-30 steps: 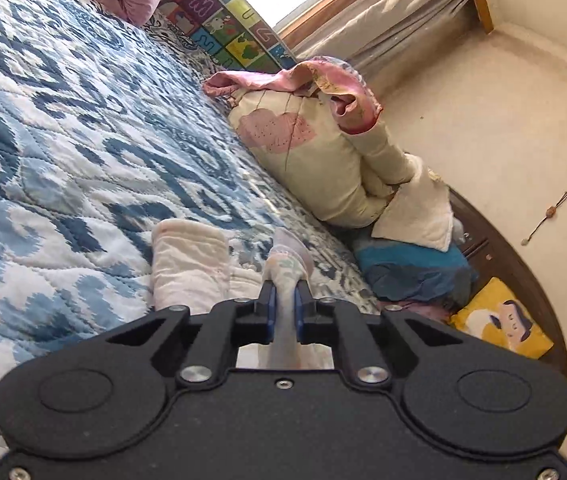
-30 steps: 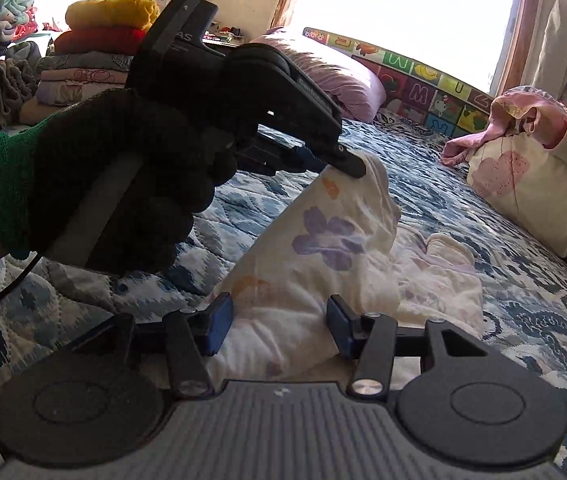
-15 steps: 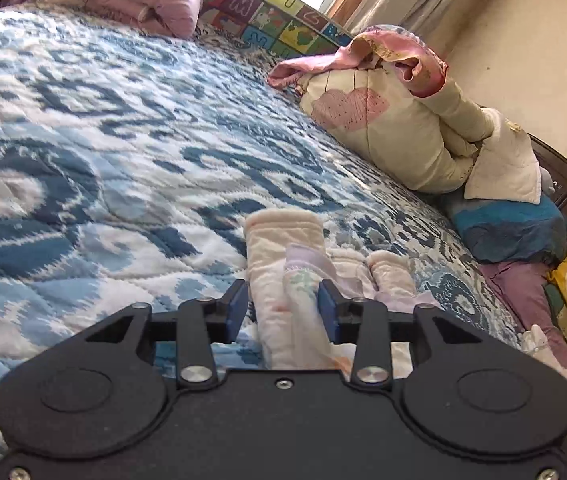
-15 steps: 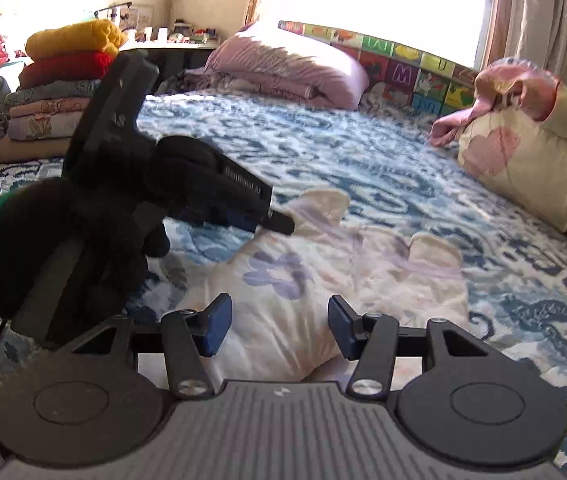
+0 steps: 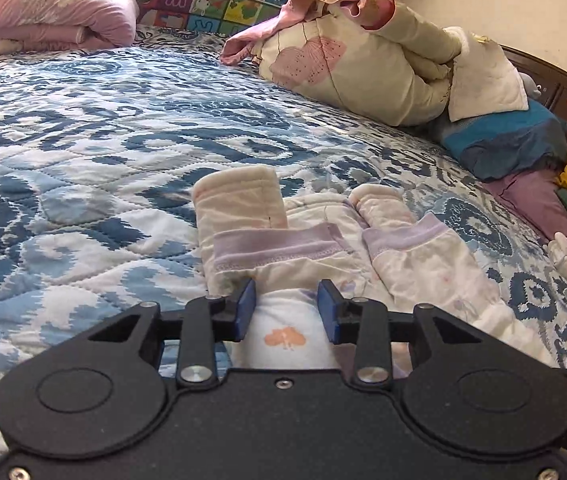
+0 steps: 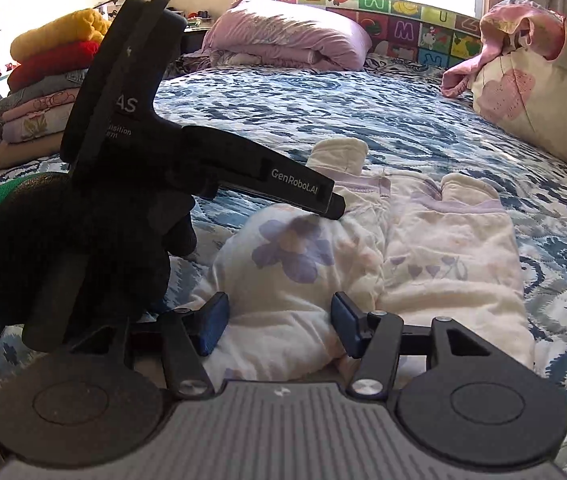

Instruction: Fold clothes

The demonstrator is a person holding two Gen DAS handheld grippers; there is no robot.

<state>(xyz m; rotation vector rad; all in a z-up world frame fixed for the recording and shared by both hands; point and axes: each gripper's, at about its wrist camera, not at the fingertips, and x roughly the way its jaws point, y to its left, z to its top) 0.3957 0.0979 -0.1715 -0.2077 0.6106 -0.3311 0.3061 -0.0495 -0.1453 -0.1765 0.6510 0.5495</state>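
A small cream garment with purple flowers and lilac trim [image 5: 323,240] lies folded over on the blue patterned quilt [image 5: 83,140]. It also shows in the right wrist view [image 6: 363,248]. My left gripper [image 5: 286,310] is open, its jaws apart over the garment's near fold. In the right wrist view the left gripper [image 6: 335,204] rests its tip on the garment. My right gripper [image 6: 277,326] is open and empty, its jaws either side of the garment's near edge.
A cream pillow with pink cloth [image 5: 363,60] and other bedding [image 5: 503,144] lie at the quilt's right edge. A pink duvet [image 6: 287,40] lies at the head. A stack of folded clothes [image 6: 43,92] stands at the left.
My left gripper let go of the garment's edge and opened, lowering it onto the rest. The garment went from hanging raised to lying folded flat. My right gripper stayed open.
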